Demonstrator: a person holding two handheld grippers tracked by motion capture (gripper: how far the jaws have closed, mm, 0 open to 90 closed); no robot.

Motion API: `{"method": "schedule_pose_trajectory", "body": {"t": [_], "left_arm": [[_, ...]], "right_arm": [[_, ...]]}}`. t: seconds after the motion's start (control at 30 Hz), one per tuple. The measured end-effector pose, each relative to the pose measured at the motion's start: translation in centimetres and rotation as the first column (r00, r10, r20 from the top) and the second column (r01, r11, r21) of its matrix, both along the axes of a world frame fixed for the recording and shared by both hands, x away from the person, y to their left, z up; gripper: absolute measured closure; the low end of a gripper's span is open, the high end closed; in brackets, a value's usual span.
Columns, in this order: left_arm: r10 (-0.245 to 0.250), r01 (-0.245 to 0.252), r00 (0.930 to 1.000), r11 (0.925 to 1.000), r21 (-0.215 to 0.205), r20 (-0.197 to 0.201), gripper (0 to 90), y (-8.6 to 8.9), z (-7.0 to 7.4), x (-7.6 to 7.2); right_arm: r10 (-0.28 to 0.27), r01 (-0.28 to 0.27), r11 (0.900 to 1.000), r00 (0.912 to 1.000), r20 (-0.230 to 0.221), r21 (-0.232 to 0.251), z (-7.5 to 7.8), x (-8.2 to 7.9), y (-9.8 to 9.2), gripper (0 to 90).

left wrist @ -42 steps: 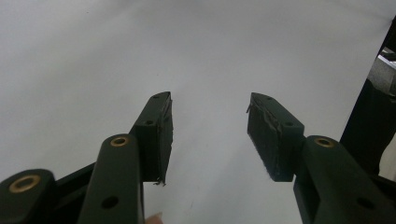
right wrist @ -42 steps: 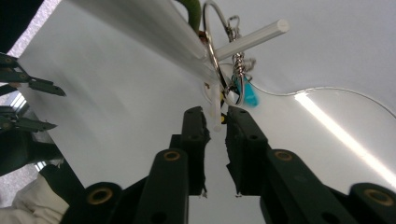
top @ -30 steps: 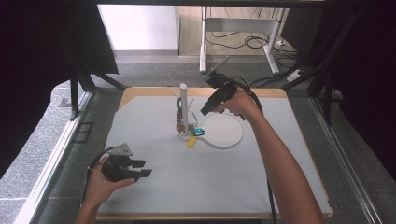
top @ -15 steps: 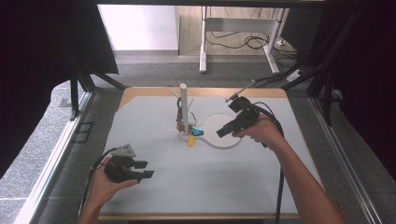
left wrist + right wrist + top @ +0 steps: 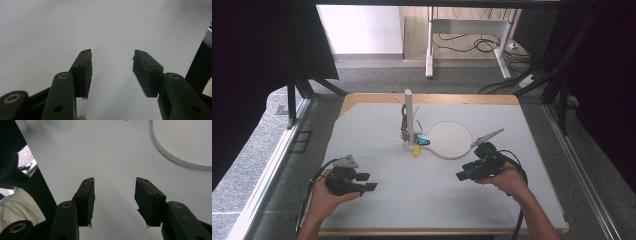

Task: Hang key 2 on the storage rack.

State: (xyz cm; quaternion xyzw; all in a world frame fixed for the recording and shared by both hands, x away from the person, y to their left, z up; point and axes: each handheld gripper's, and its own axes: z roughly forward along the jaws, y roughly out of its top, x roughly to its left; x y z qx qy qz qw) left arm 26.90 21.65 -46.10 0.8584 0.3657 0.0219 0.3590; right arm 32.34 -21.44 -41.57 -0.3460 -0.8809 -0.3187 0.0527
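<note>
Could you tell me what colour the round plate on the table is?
White; the plate shows best in the high view.

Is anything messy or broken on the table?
Nothing looks spilled or broken. The white plate lies flat, the post stands upright, and the yellow piece and blue piece lie at its foot. The gripper pads are only a bit frayed at the edges.

High view overlooks the table (image 5: 377, 210); gripper views skim it closely.
</note>
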Motion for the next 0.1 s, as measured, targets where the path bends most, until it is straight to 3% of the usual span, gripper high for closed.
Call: {"method": "schedule_pose_trajectory", "body": {"t": [0.1], "left_arm": [[0.0, 0.0, 1.0, 1.0, 0.001, 0.001, 49.6, -0.08, 0.07, 0.01]], "right_arm": [[-0.018, 0.017, 0.999, 0.9995, 0.027, 0.031, 0.36, -0.32, -0.61, 48.7]]}}
